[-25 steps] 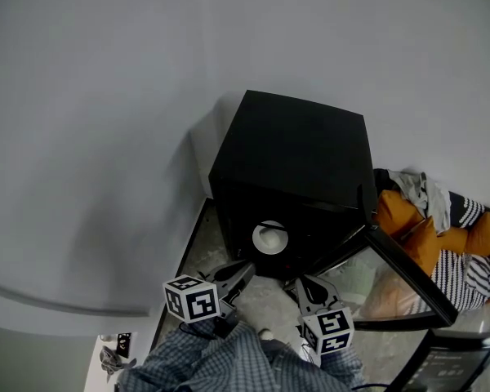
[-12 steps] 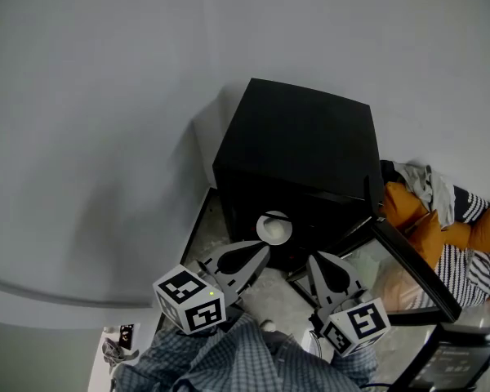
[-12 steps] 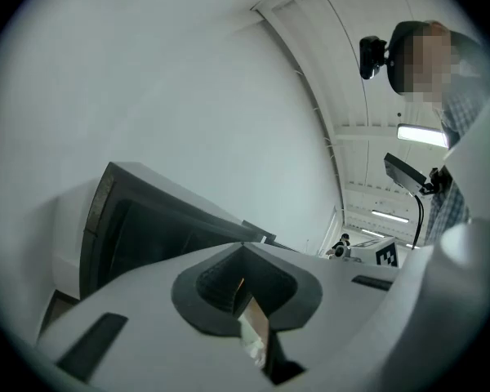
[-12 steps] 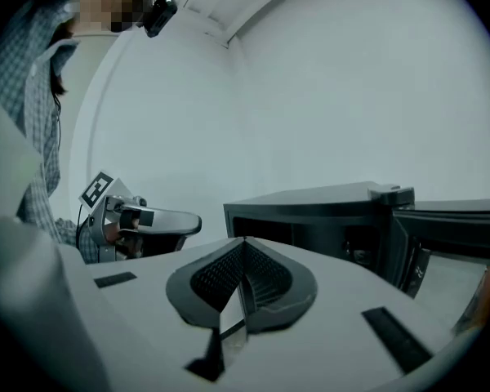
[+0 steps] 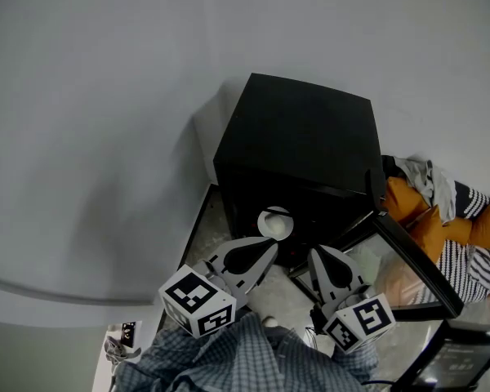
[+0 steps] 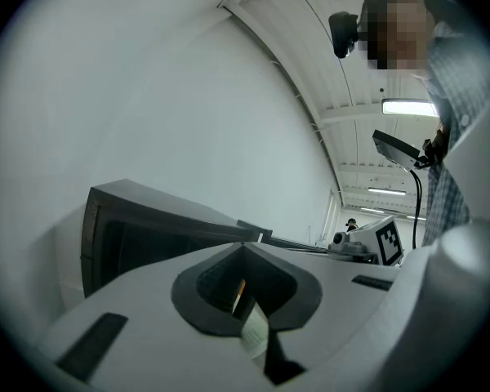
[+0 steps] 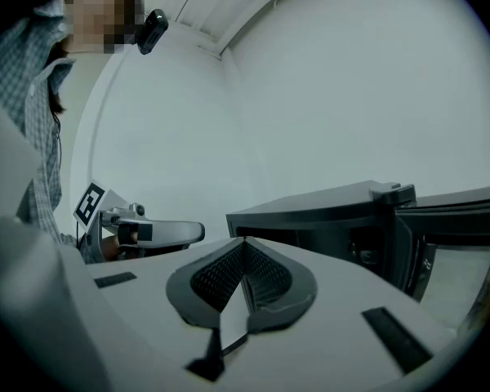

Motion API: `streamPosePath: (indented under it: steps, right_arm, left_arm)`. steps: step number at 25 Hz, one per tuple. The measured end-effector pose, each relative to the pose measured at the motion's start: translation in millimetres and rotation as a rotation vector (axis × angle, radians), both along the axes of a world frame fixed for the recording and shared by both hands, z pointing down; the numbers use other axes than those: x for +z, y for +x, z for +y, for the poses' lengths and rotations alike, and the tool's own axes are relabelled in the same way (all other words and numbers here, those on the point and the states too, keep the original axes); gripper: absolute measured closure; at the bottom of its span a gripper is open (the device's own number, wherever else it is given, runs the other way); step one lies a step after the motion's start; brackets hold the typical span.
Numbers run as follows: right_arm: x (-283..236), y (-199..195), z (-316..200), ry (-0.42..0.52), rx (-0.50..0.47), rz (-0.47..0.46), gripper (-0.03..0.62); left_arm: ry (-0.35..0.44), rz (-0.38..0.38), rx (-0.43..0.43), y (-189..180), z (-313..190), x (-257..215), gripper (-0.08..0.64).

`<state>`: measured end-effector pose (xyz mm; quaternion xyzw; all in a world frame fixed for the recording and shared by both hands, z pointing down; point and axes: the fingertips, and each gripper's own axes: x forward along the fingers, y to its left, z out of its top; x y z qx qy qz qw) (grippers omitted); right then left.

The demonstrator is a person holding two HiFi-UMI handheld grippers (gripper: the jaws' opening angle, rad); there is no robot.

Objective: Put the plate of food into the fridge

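A small black fridge (image 5: 298, 137) stands on the floor against the wall, its glass door (image 5: 408, 268) swung open to the right. A white plate (image 5: 275, 224) rests inside the dark opening. My left gripper (image 5: 268, 250) is shut and empty, its tip just below the plate in the head view. My right gripper (image 5: 314, 256) is shut too, empty, in front of the opening beside the door. The left gripper view has the shut jaws (image 6: 245, 247) before the fridge (image 6: 131, 219). The right gripper view has shut jaws (image 7: 245, 242), the fridge (image 7: 310, 215) and the door (image 7: 457, 235).
A heap of orange and striped cloth (image 5: 441, 219) lies right of the fridge behind the door. A dark flat device (image 5: 457, 362) sits at the lower right. The pale wall (image 5: 106, 137) runs along the left and back. The person's checked sleeves (image 5: 229, 358) fill the bottom.
Both grippers have moved up and forward toward the fridge opening, and their marker cubes have spread apart. The plate has stayed in the fridge.
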<state>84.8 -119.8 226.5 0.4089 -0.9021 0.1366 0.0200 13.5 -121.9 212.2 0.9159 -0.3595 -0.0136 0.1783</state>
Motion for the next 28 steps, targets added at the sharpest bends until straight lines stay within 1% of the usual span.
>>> streamPosePath:
  steps: [10, 21, 28]
  right_arm:
    - [0, -3, 1, 0.013, -0.008, 0.011, 0.584]
    - [-1, -6, 4, 0.003, -0.026, -0.005, 0.584]
    - [2, -9, 3, -0.008, -0.033, -0.004, 0.584]
  left_arm:
    - [0.014, -0.051, 0.006, 6, 2, 5, 0.554]
    - [-0.004, -0.047, 0.008, 8, 3, 9, 0.554]
    - [-0.001, -0.049, 0.016, 10, 3, 10, 0.554]
